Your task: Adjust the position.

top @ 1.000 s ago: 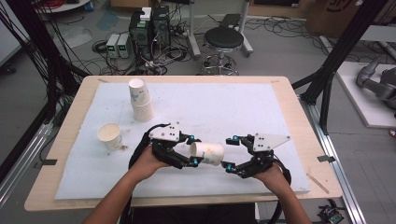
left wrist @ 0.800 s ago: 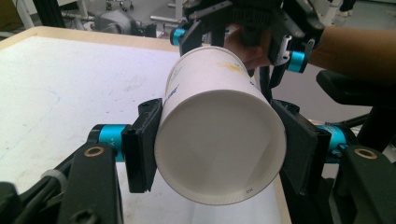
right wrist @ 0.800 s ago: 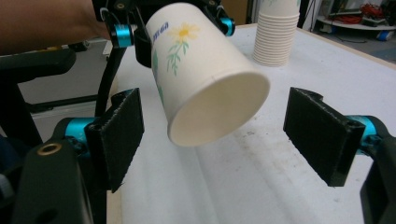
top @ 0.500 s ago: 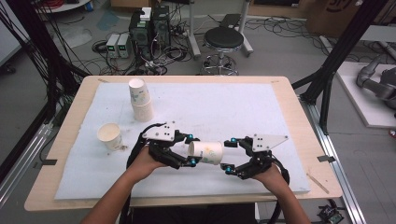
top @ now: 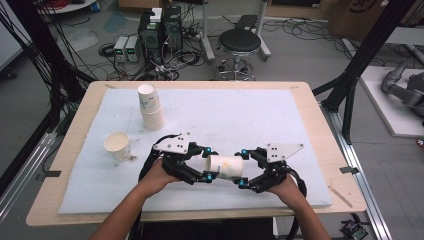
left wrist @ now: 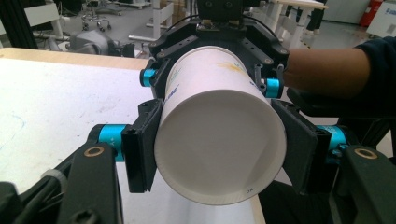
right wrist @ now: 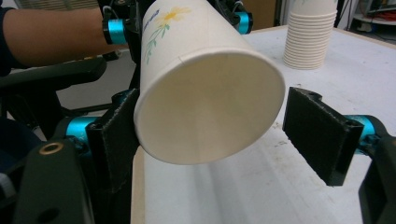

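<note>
A white paper cup (top: 225, 167) with a flower print lies level above the white mat, between my two grippers. My left gripper (top: 206, 165) is shut on its left end; in the left gripper view both pads (left wrist: 142, 144) press the cup (left wrist: 219, 140). My right gripper (top: 243, 168) surrounds the other end. In the right gripper view one pad (right wrist: 116, 140) touches the cup (right wrist: 205, 107), while the other pad (right wrist: 322, 135) stands clear of it. The right jaws have just been closing a little with the cup between them.
A stack of paper cups (top: 150, 107) stands at the mat's back left and appears again as a stack (right wrist: 310, 37) in the right gripper view. A single cup (top: 117, 146) stands left of my left hand. The white mat (top: 260, 115) covers most of the wooden table (top: 320, 125).
The right gripper has shifted slightly at the cup's right end. The left gripper and the cup have stayed in place.
</note>
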`<action>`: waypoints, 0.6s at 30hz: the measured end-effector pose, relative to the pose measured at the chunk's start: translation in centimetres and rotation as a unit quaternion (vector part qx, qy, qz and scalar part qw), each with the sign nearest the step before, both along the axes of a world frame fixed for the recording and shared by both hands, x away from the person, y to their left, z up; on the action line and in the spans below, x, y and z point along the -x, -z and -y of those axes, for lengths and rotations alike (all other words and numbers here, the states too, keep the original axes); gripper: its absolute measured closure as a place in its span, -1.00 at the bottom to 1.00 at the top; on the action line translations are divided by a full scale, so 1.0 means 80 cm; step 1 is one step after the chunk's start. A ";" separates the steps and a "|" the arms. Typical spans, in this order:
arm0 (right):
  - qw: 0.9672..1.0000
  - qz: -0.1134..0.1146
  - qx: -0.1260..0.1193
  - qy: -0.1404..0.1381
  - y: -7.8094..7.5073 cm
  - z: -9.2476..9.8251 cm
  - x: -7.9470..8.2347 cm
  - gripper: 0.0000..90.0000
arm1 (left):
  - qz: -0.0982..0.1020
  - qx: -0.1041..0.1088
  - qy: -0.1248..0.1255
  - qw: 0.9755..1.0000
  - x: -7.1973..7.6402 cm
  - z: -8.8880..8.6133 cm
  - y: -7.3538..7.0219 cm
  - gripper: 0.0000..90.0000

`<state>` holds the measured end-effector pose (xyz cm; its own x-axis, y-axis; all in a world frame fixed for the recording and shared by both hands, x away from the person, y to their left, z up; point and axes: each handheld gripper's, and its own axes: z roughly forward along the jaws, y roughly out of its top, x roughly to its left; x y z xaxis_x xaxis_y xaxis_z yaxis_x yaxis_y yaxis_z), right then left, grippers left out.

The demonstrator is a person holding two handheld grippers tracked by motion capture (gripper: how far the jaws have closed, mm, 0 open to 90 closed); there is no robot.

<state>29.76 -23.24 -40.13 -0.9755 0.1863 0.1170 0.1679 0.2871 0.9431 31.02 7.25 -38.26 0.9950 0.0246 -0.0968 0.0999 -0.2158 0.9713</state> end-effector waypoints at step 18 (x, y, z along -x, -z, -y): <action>0.999 -0.019 -0.021 -0.015 -0.002 0.004 -0.002 -0.24 | -0.023 0.023 -0.005 0.999 -0.002 -0.002 0.008 -0.18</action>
<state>29.93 -23.56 -39.95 -0.9753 0.1518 0.1606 0.1954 0.2530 0.9475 31.16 7.38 -38.89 0.9893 0.0299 -0.1430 0.1460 -0.1695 0.9747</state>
